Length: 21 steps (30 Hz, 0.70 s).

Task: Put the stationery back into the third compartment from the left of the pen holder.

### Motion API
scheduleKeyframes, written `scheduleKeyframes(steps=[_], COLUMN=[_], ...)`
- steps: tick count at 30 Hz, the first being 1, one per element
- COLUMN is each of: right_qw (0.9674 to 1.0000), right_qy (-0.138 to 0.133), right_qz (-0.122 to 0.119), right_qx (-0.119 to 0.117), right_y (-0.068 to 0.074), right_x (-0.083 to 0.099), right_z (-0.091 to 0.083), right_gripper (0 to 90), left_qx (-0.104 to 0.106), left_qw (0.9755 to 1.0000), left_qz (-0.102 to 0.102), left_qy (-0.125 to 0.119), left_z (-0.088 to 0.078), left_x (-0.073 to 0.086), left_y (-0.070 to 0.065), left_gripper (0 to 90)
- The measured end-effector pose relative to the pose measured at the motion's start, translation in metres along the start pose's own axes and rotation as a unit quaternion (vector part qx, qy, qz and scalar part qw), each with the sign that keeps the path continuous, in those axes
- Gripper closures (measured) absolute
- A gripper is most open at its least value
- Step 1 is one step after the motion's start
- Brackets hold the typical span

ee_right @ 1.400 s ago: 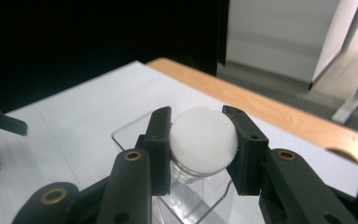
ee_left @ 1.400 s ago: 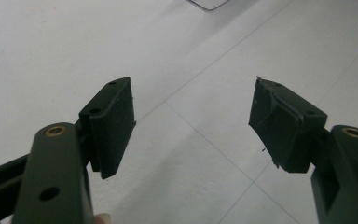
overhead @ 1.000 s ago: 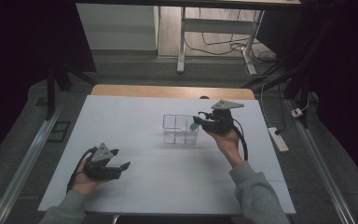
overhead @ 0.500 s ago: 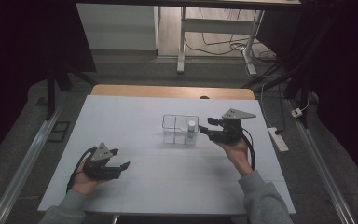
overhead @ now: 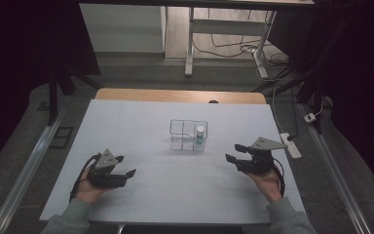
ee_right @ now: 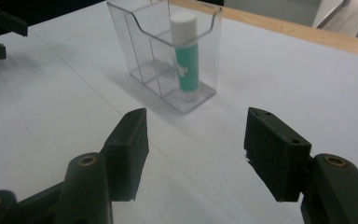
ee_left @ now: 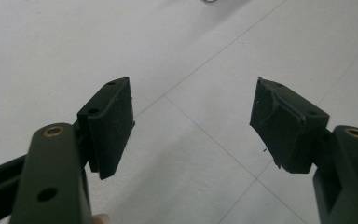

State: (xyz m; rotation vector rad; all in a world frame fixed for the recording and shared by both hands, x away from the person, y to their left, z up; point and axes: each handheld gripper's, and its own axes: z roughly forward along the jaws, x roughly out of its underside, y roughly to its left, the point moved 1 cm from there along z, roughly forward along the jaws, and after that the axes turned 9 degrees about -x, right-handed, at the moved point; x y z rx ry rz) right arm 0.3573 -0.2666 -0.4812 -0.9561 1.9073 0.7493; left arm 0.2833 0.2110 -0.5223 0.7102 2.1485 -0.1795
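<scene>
White table [overhead: 141, 126] seen from above, with a wooden strip along its far edge. Near the centre stands a clear plastic organizer [overhead: 188, 135], divided into compartments. A glue stick [overhead: 200, 137] with a white cap and green body stands upright in the right-hand compartment; the other compartment appears empty.

The left gripper [overhead: 125, 166] rests on the near left part of the table, held in the person's left hand [overhead: 90, 187]. Its jaws stand wide apart with nothing between them; in the left gripper view [ee_left: 193, 122] only bare table surface lies between the pads.

The right gripper [overhead: 234, 152] sits on the near right part of the table, held in the right hand [overhead: 267, 181], well apart from the organizer. Its jaws are likewise spread wide and empty. In the right gripper view [ee_right: 196, 149], the organizer [ee_right: 140, 56] and glue stick [ee_right: 185, 56] stand beyond the open jaws, untouched.
</scene>
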Motion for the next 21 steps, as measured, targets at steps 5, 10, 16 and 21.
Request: scheduleKeyframes(steps=[5,10,16,21], right_qw=[1.0000,0.9999,0.9997,0.9997], right_qy=[0.008,0.016,0.021,0.022], right_qz=[0.000,0.001,-0.001,-0.004], right_qx=[0.000,0.004,0.010,0.011], right_y=[-0.004,-0.007,-0.008,-0.007], right_x=[0.016,0.027,0.031,0.031], right_z=[-0.013,-0.019,-0.021,-0.020], right_gripper=[38.8,38.7,38.6,38.0], left_qx=[-0.001,-0.003,-0.001,0.000], left_qw=[1.0000,1.0000,1.0000,1.0000], left_qz=[-0.002,-0.004,-0.004,-0.006], left_qy=[0.000,0.000,-0.001,-0.003], left_z=[0.000,0.000,-0.001,0.000], left_x=[0.000,0.000,0.000,0.000], left_y=[0.000,0.001,0.001,0.002], left_gripper=[29.9,29.8,29.9,30.0])
